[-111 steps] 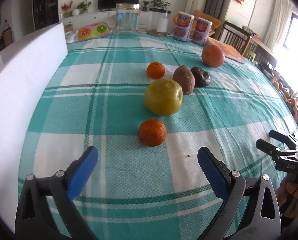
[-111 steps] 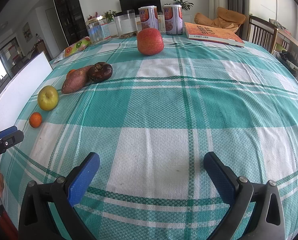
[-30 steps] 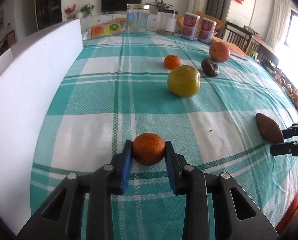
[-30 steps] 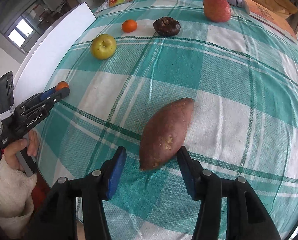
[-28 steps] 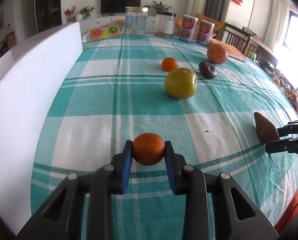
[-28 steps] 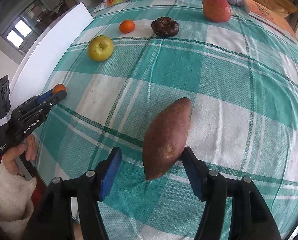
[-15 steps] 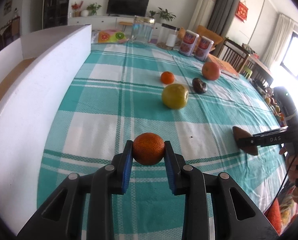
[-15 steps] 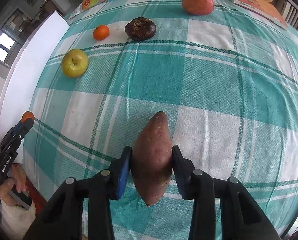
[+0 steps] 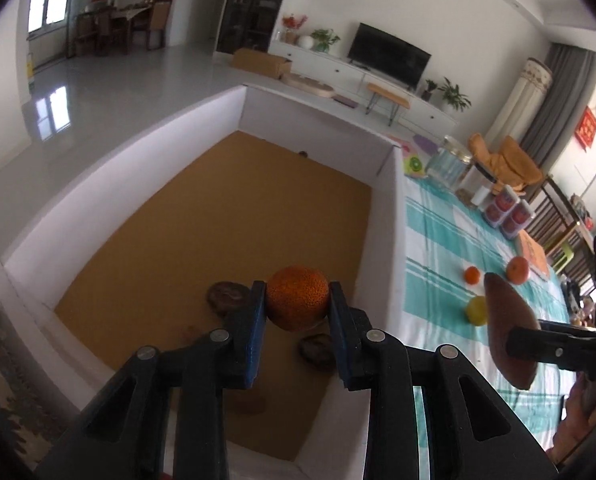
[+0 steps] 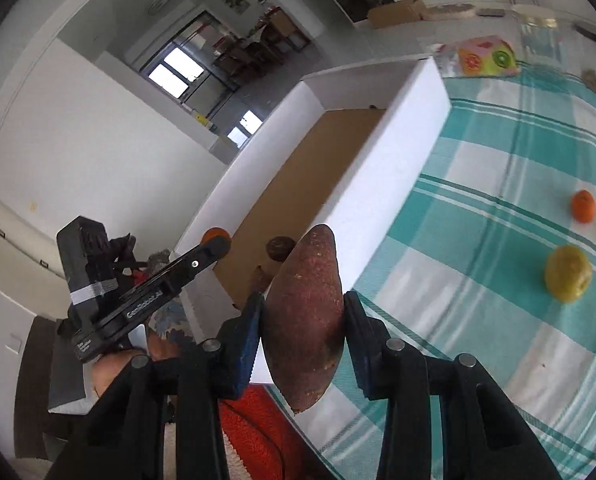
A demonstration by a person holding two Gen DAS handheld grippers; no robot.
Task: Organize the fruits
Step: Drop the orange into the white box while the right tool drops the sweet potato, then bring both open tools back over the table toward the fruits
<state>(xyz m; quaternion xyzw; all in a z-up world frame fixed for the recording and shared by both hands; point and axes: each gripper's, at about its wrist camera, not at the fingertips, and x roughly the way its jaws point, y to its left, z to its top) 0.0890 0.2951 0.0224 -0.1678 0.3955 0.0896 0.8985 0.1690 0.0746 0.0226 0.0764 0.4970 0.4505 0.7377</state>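
Both hands have lifted off the checked tablecloth (image 10: 498, 184) and swung toward the white box (image 9: 390, 216). The left gripper (image 9: 297, 300) is clamped on the small orange (image 9: 297, 298), the box floor right below its jaws. The right gripper (image 10: 303, 320) squeezes the sweet potato (image 10: 304, 320), box wall just ahead. Drop-off looks next.

left claw (image 9: 297, 306): black frame, blue pads, silver screws
right claw (image 10: 303, 318): black frame, blue pads, silver screws
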